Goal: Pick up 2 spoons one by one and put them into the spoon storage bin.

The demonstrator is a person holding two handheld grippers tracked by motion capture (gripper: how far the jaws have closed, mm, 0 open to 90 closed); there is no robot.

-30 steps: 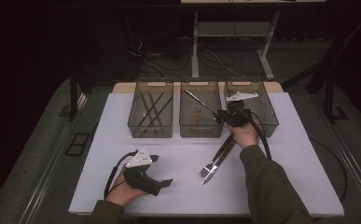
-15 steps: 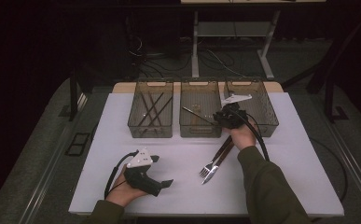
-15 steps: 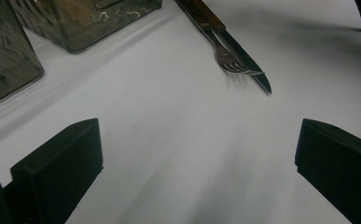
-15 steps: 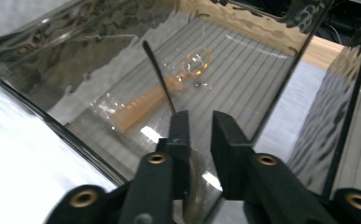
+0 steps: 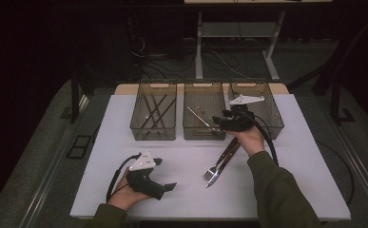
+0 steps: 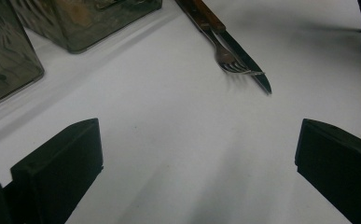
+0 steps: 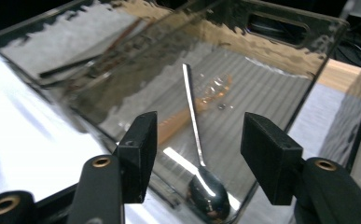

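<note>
Spoon (image 7: 201,154) in middle bin (image 5: 204,112), bowl end cut off by frame edge. Right tool (image 5: 218,122) over that bin's near wall, jaws spread, spoon between them but untouched. Left tool (image 5: 165,180) low on white table (image 5: 310,156), near left, jaws wide apart, empty. Fork (image 5: 217,164) and knife (image 5: 223,161) lie together mid-table. Dark room beyond.

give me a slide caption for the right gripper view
Open right tongs over the middle bin, a spoon falling or lying between the jaws, handle pointing away.
</note>
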